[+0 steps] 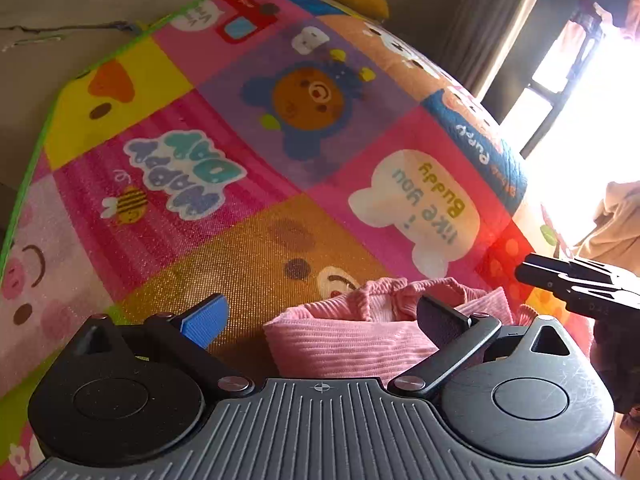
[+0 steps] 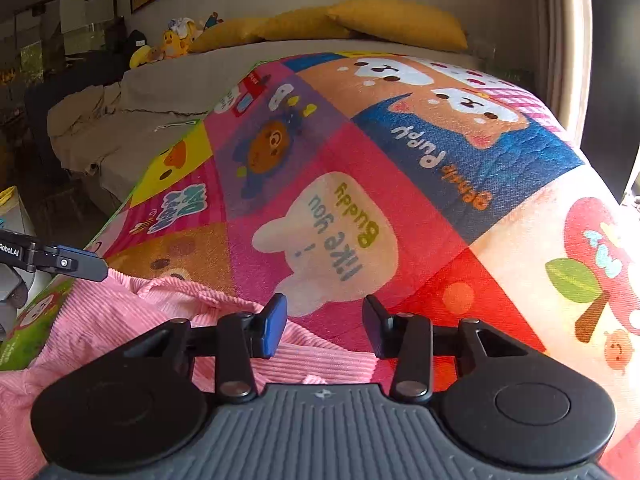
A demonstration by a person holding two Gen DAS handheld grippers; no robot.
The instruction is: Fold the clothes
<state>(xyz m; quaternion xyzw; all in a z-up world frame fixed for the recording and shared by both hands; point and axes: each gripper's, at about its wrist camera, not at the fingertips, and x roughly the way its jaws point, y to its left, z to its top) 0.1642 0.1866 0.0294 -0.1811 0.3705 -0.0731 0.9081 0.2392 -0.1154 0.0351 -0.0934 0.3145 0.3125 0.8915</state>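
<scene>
Left wrist view
Mat [image 1: 248, 216]: bright cartoon patchwork, green border along the left edge, beige bed [image 1: 60, 8] beyond it.
Open room: wide bare mat ahead and to the left; glaring window [image 1: 580, 120] past the mat's right edge.
Left gripper [image 1: 324, 318]: jaws spread wide, nothing pinched, low over the mat.
Garment [image 1: 344, 344]: pink corduroy, bunched in a folded heap between the jaws, ribs running across, rumpled top edge; right finger [image 1: 444, 320] lying over its right part.
Right gripper [image 1: 576, 284]: seen side-on at the right edge, just beyond the garment.

Right wrist view
Mat [image 2: 420, 160]: falling away at the right; left edge meeting the bed [image 2: 168, 88], yellow pillows [image 2: 360, 20] at the far end.
Open room: clear mat straight ahead and to the right.
Right gripper [image 2: 325, 326]: jaws parted, holding nothing, over the garment's right edge.
Garment [image 2: 120, 320]: spread at lower left, wrinkled, reaching under the blue pad [image 2: 274, 326].
Left gripper [image 2: 80, 264]: at the left edge, tip touching or just above the garment's far corner; opening impossible to tell here.
</scene>
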